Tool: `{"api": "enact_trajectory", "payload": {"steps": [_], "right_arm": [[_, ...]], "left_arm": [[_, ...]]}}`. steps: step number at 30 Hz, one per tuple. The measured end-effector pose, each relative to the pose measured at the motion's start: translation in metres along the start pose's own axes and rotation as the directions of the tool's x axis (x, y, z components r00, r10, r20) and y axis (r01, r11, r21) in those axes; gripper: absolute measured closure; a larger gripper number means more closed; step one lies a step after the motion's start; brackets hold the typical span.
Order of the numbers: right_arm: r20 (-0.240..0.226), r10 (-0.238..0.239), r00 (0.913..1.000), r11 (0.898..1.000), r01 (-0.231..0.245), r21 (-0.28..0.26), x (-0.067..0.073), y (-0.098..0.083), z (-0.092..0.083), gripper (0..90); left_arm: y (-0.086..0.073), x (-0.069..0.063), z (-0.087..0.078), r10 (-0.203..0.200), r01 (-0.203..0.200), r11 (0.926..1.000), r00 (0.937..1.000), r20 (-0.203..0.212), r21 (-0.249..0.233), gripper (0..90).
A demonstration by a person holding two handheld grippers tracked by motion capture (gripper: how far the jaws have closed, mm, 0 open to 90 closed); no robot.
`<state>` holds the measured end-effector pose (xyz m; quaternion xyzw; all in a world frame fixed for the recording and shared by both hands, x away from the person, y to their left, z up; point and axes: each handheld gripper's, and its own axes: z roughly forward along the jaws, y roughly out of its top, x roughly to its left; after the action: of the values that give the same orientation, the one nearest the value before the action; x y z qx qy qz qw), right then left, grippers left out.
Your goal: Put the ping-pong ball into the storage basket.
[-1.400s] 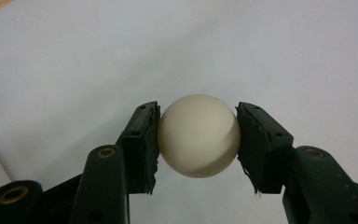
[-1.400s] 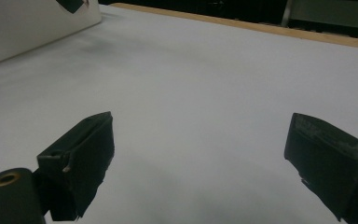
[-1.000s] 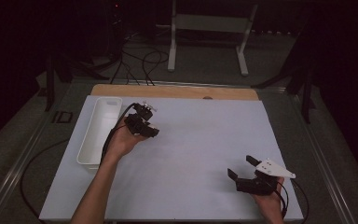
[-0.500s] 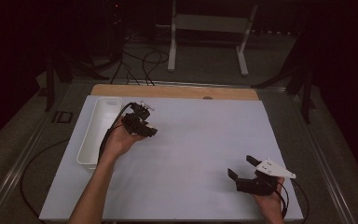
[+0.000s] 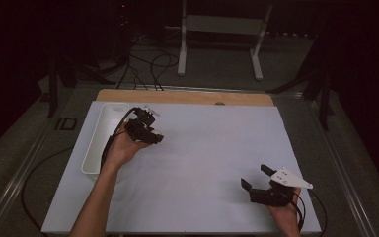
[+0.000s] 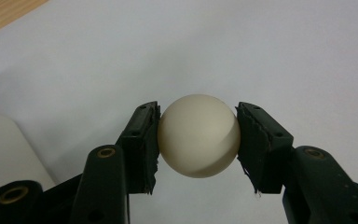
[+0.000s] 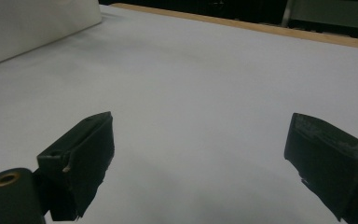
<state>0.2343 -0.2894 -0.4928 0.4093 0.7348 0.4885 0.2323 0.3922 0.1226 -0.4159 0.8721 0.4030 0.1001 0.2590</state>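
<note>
High view: a table (image 5: 187, 197) covered by a pale sheet, wooden edge showing along its far side. A white tray (image 5: 101, 140), long and shallow, lay at the sheet's left side. The left gripper (image 5: 145, 129) hung just right of the tray's far half, cable trailing over the hand. The right gripper (image 5: 262, 181) sat near the sheet's near right corner, well apart from the left, a grey plate on top. Nothing stood between the two.

Left gripper view: a ball (image 6: 199, 136), cream-white, smooth, matte, unmarked, was clamped between both pads above the bare sheet; the tray's corner (image 6: 4, 149) lay at lower left.

Right gripper view: jaws spread wide, nothing between them; the tray's wall (image 7: 37, 23) lay far off at upper left.
</note>
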Motion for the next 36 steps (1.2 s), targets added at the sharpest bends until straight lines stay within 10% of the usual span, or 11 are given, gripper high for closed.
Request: {"api": "enact_trajectory", "payload": {"steps": [36], "right_arm": [[0.002,0.004,1.0000,1.000,-0.004,0.001,0.000,0.000,0.000,7.9]], "left_arm": [[-0.008,0.016,-0.013,-0.005,0.004,0.9997,0.9998,-0.019,-0.026,51.2]]}}
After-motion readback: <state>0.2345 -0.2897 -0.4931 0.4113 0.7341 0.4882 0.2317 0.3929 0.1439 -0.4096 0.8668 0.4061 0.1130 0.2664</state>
